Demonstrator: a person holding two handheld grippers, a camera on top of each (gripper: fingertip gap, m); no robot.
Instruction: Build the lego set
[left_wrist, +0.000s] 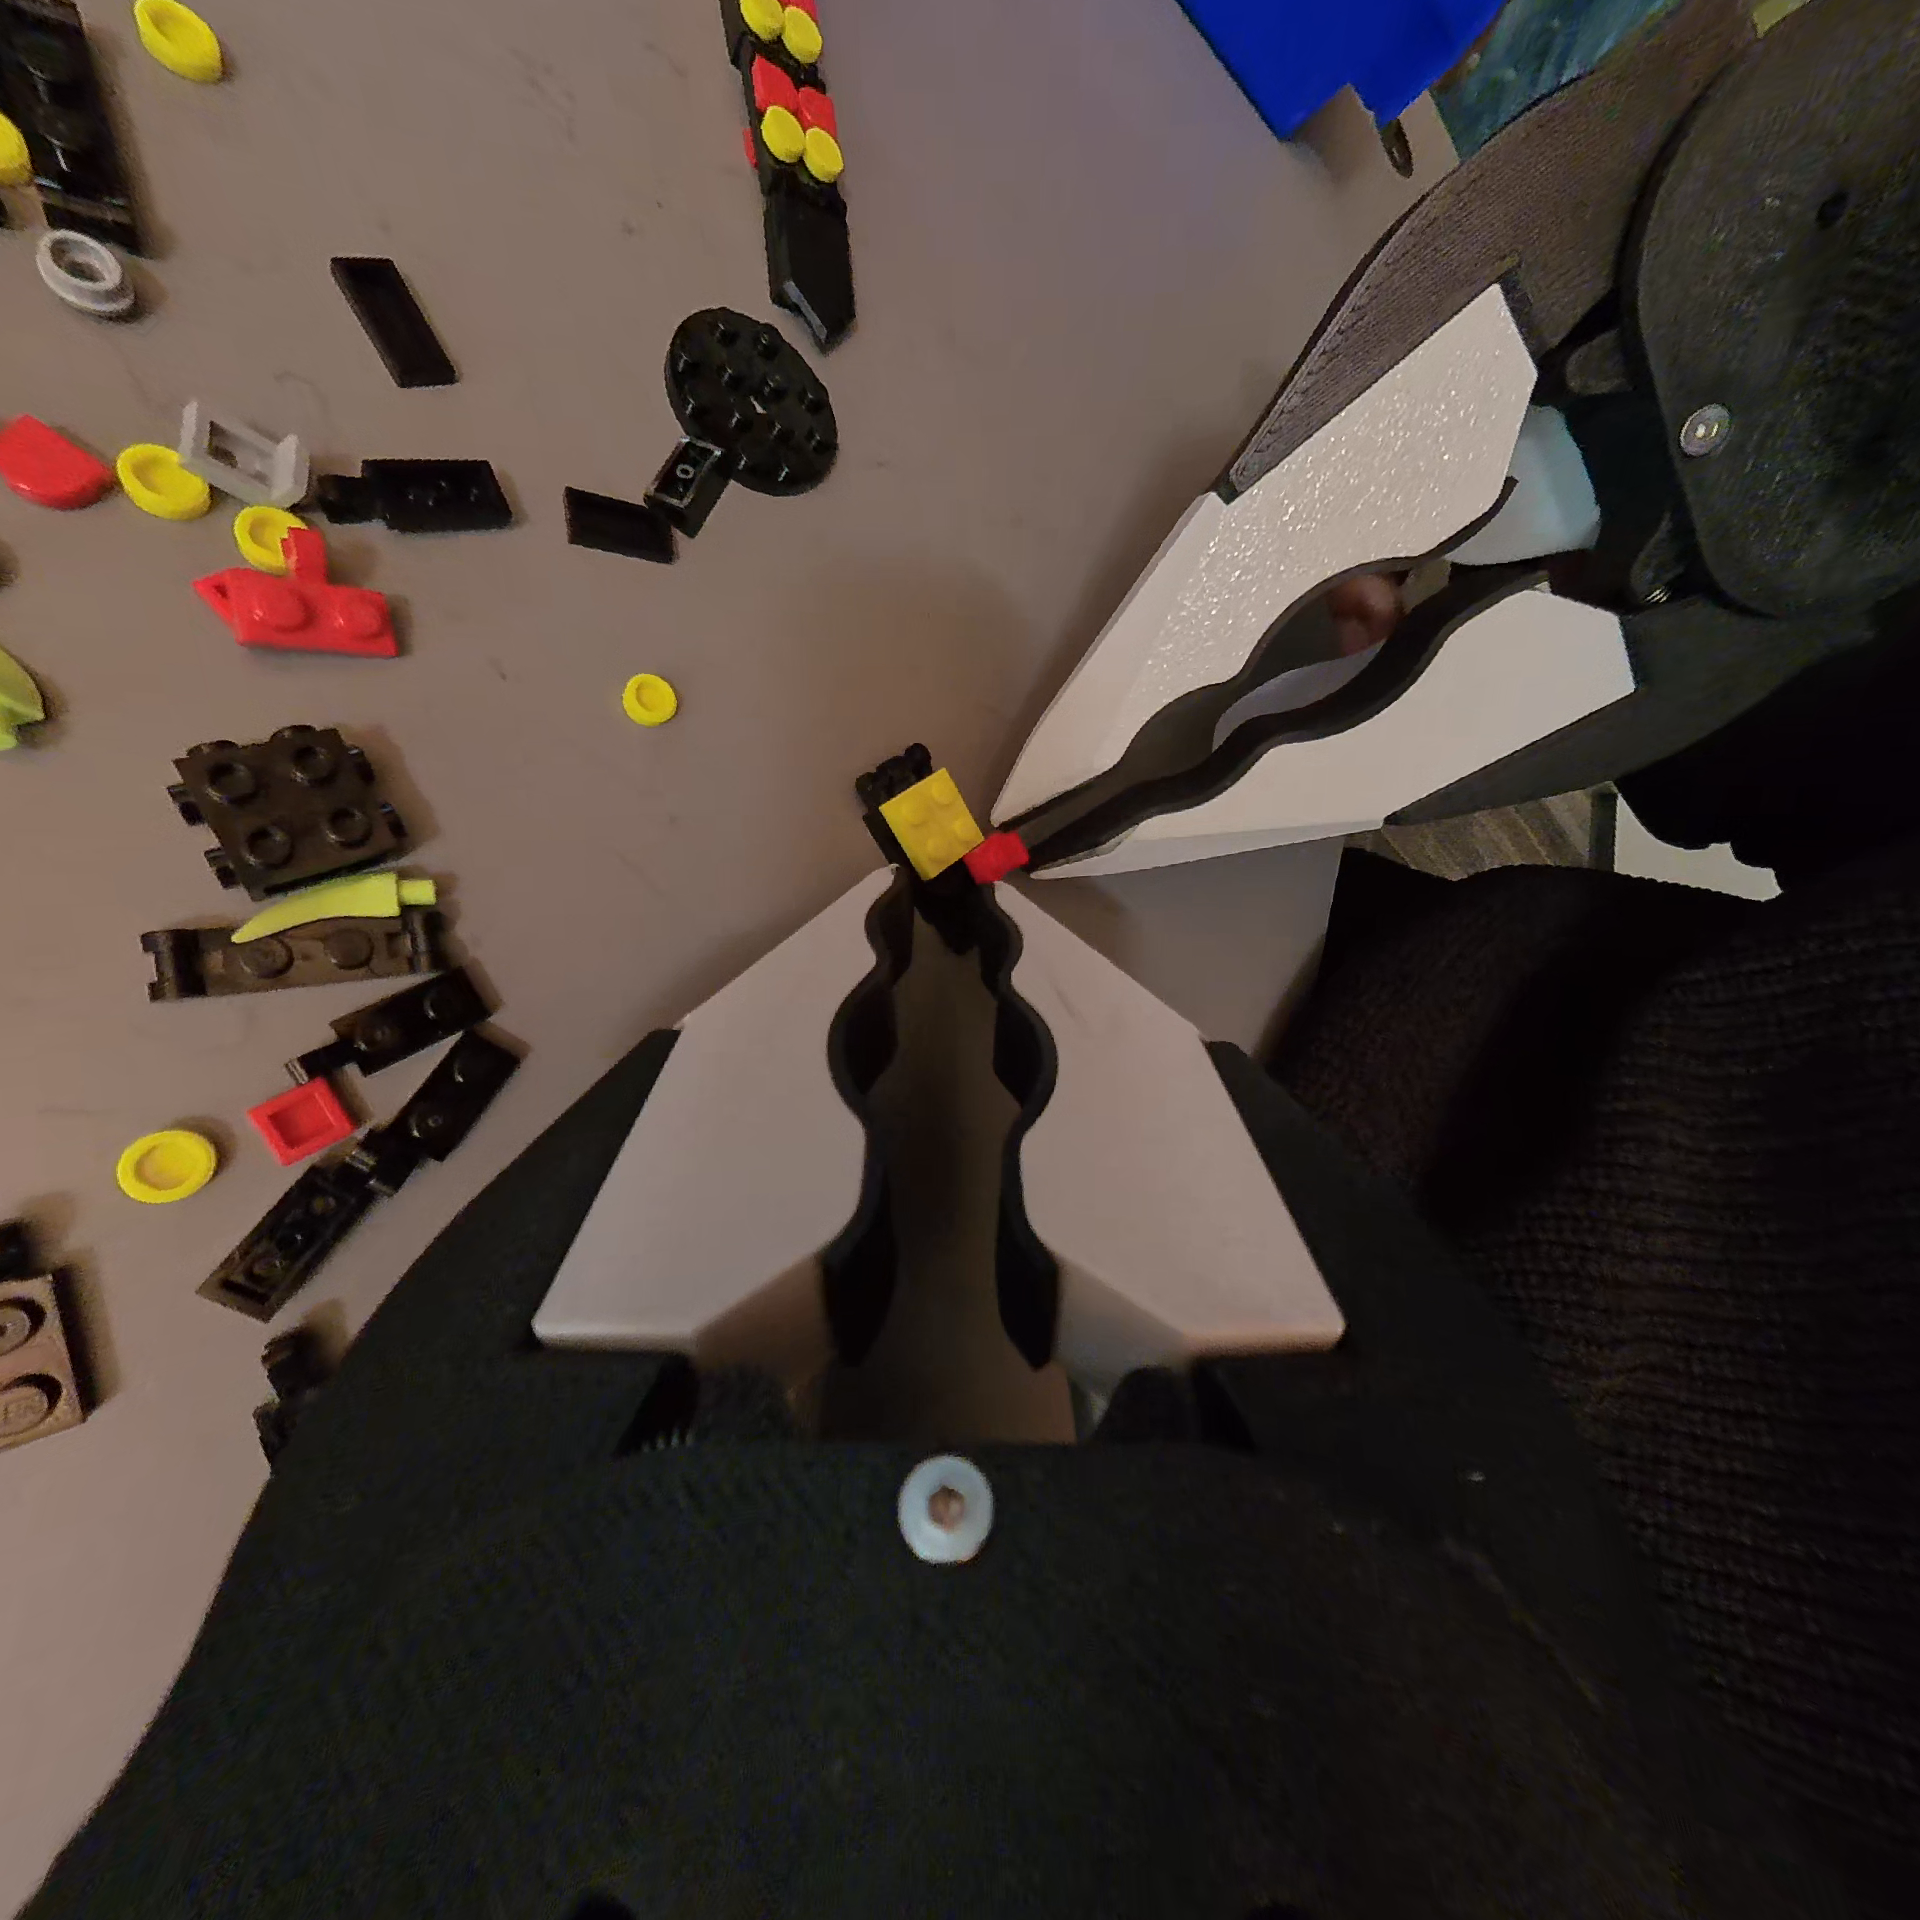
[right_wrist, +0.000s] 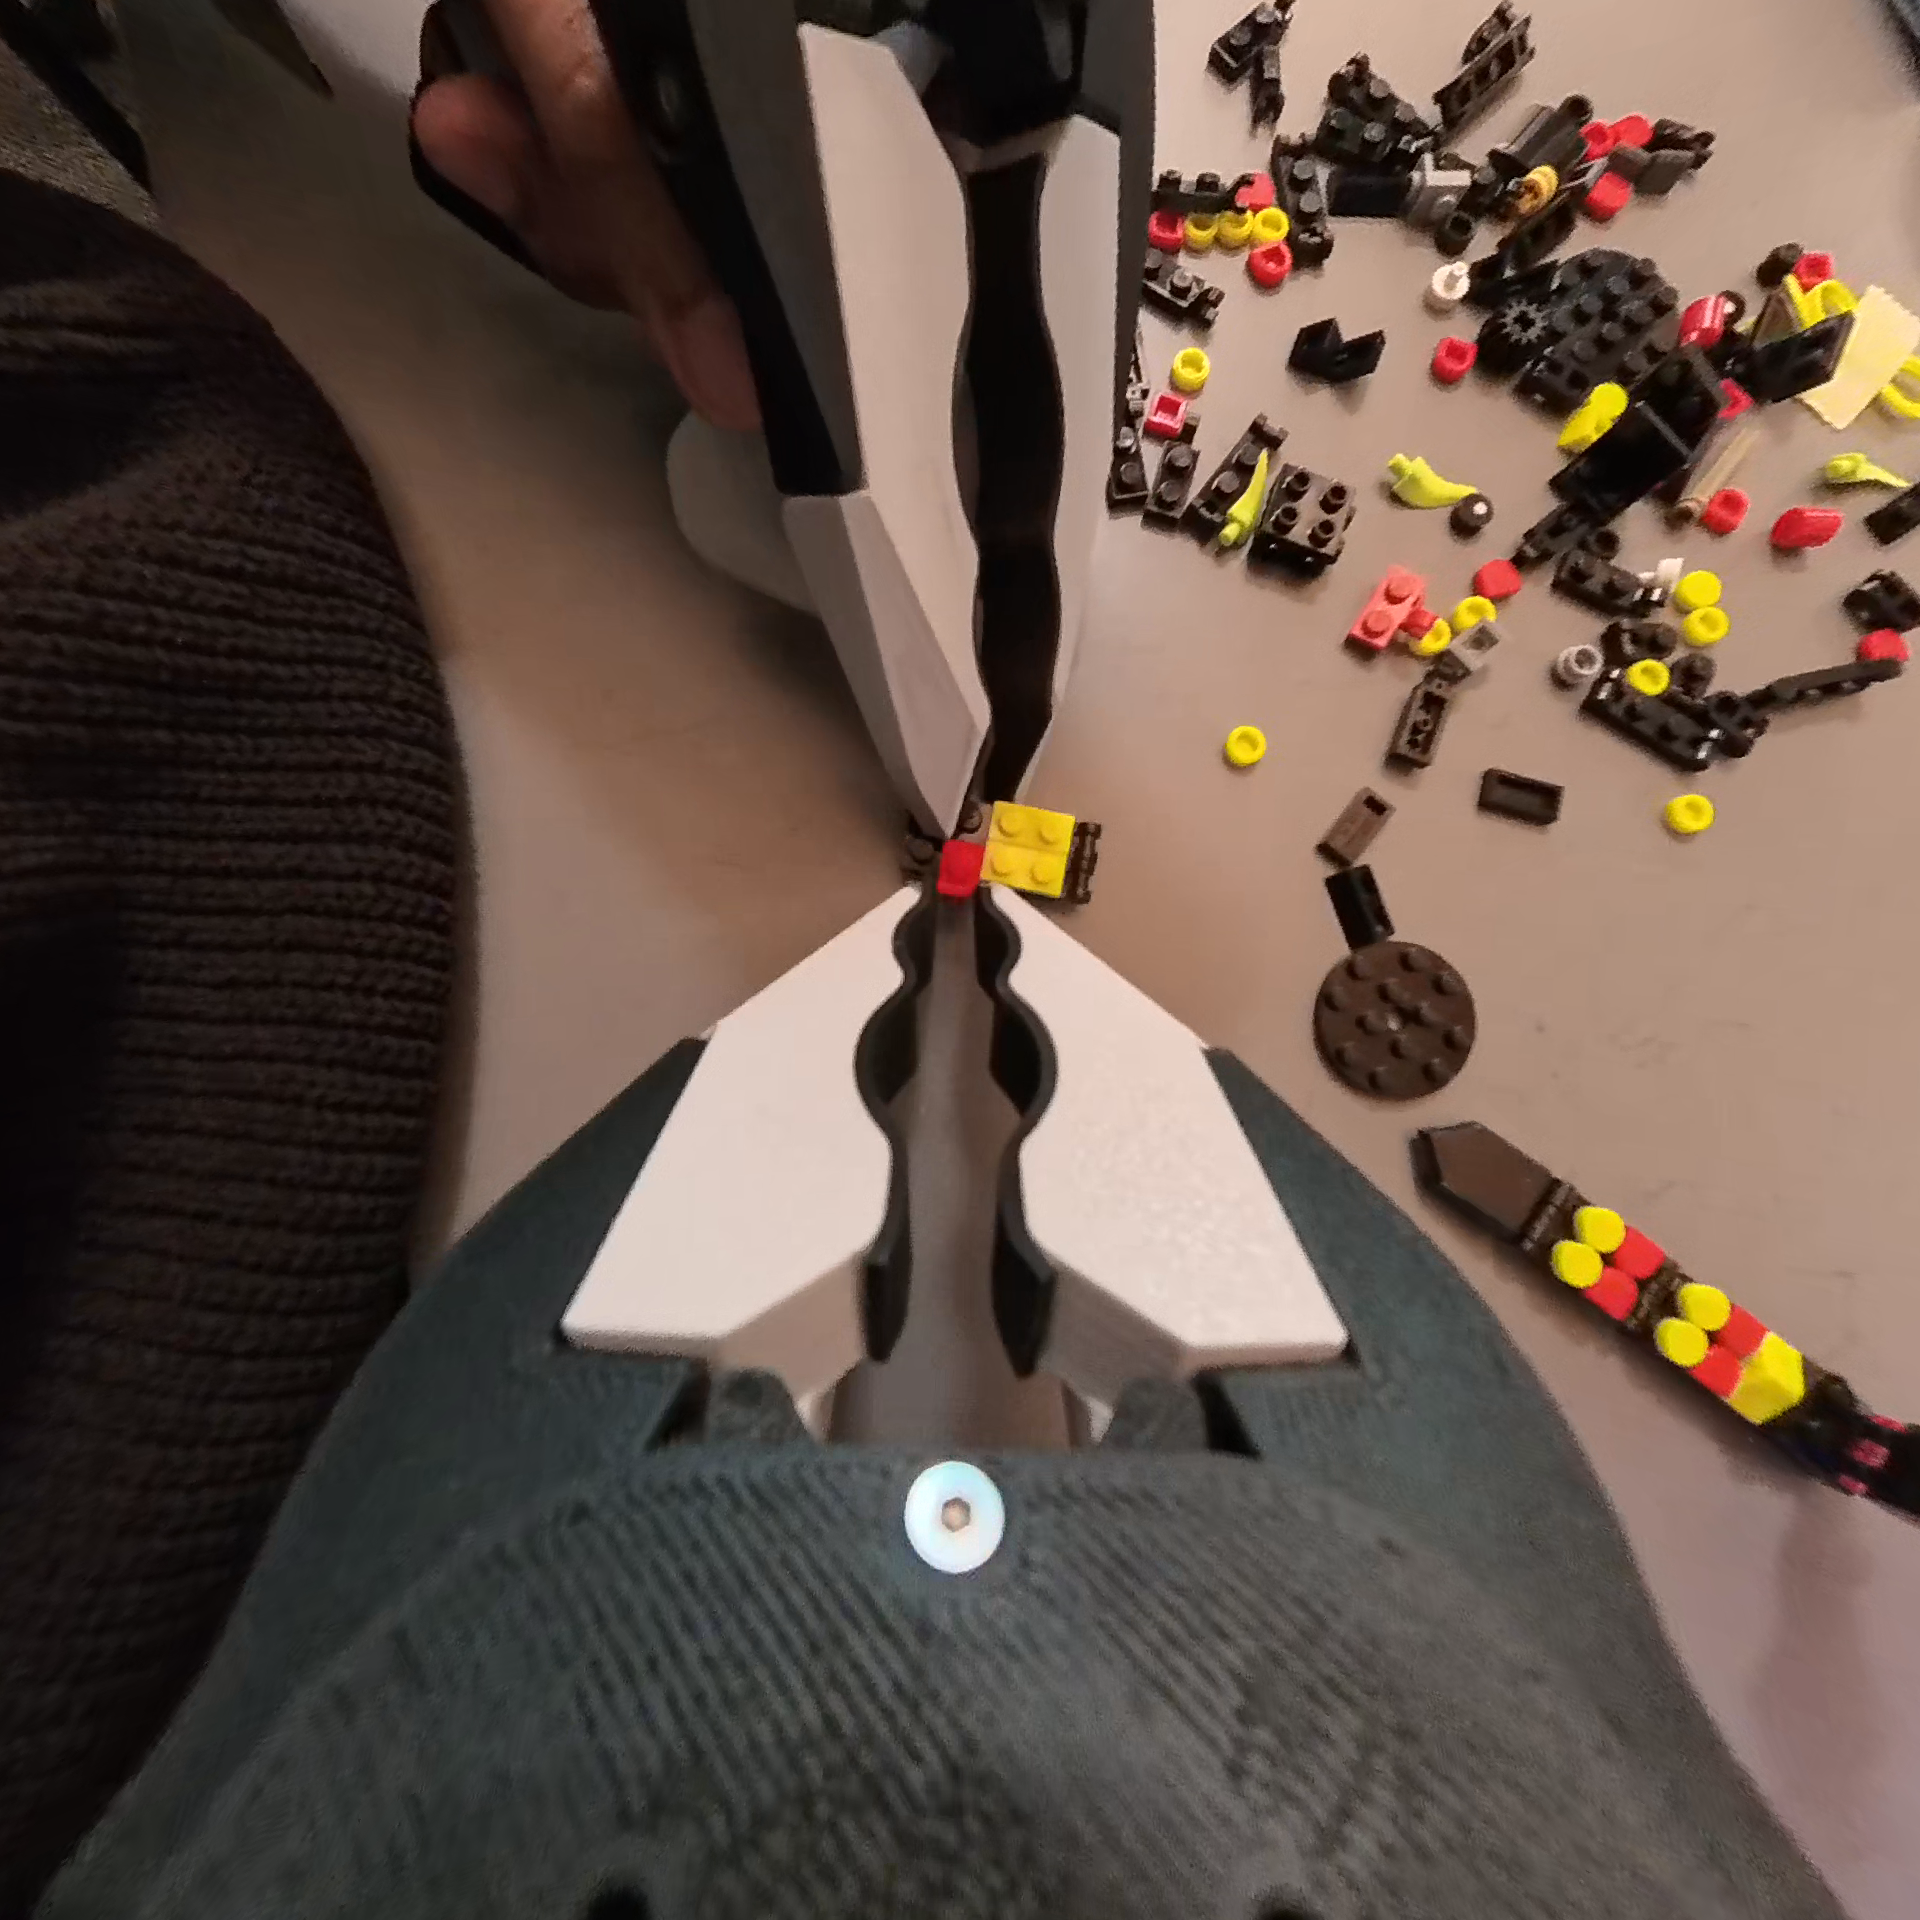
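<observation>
Two grippers meet over the table (left_wrist: 1039, 364), tip to tip. We hold the left gripper (left_wrist: 940, 909) clenched on a small black assembly (left_wrist: 961, 920) w/ a yellow brick (left_wrist: 930, 821) on top. The right gripper (right_wrist: 948, 902) is closed on a tiny red piece (right_wrist: 958, 868), which touches the side of the yellow brick, just beside the left tips. In the right wrist view the left gripper comes down from the top, and a hand (right_wrist: 582, 187) grips its handle.

Around it there are many loose parts, well apart from the tips: a black round plate (left_wrist: 750, 400), a small yellow round stud (left_wrist: 649, 698), a red plate (left_wrist: 301, 608), a lime curved piece (left_wrist: 332, 902) on a black plate, approx. in the left part of the left wrist view. A long black strip w/ yellow and red studs (right_wrist: 1621, 1278) lies near the round plate. A blue box (left_wrist: 1330, 52) stands at the far edge. A dark knitted sleeve (right_wrist: 156, 727) covers the near edge of the table.
</observation>
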